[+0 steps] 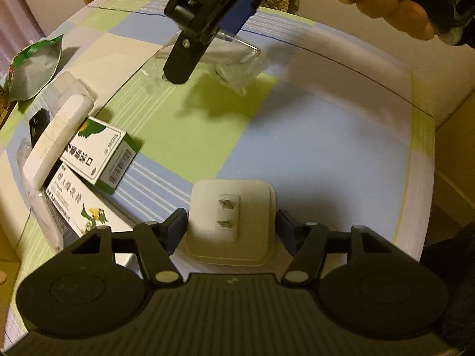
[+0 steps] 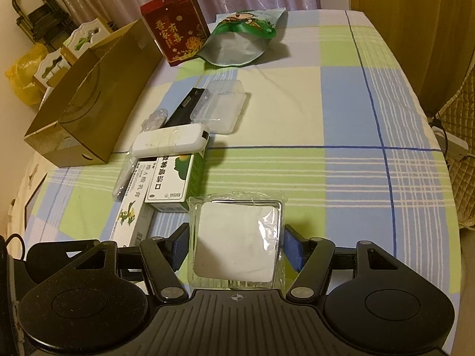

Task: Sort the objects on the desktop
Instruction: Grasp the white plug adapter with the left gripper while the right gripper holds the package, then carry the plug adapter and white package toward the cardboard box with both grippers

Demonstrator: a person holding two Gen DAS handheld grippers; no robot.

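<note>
Nearest the lens in the left wrist view sits a white plug adapter (image 1: 230, 222), prongs facing up, caught between the blue pads of the left tongs (image 1: 231, 228); both pads press its sides, so these tongs are closed on it; beyond their tips stretches the checked tablecloth (image 1: 311, 148) in blue, green and cream; up and to the left of the tips lies a green medicine box (image 1: 102, 154) with a barcode on its end, resting partly on a longer white box (image 1: 74, 204) with a cartoon bird; a white oblong case (image 1: 56, 145) leans across both; far ahead of the tips the right tongs (image 1: 207, 29) hang over the cloth, held by a hand (image 1: 383, 0) at the upper right, with clear plastic (image 1: 225, 59) showing around their fingers

In the right wrist view the right tongs (image 2: 234, 249) grip a clear plastic packet (image 2: 237, 243) with a white square inside, the blue pads set against its two edges; just left of the tips lie the green medicine box (image 2: 175, 181) and the bird box (image 2: 130, 219), the white case (image 2: 169, 144) on top of them; ahead and left sit an open clear case (image 2: 222, 109) and a black object (image 2: 187, 109) touching it; farther off stand a brown cardboard box (image 2: 89, 103), a red box (image 2: 175, 26) and a green foil pouch (image 2: 240, 38)
</note>
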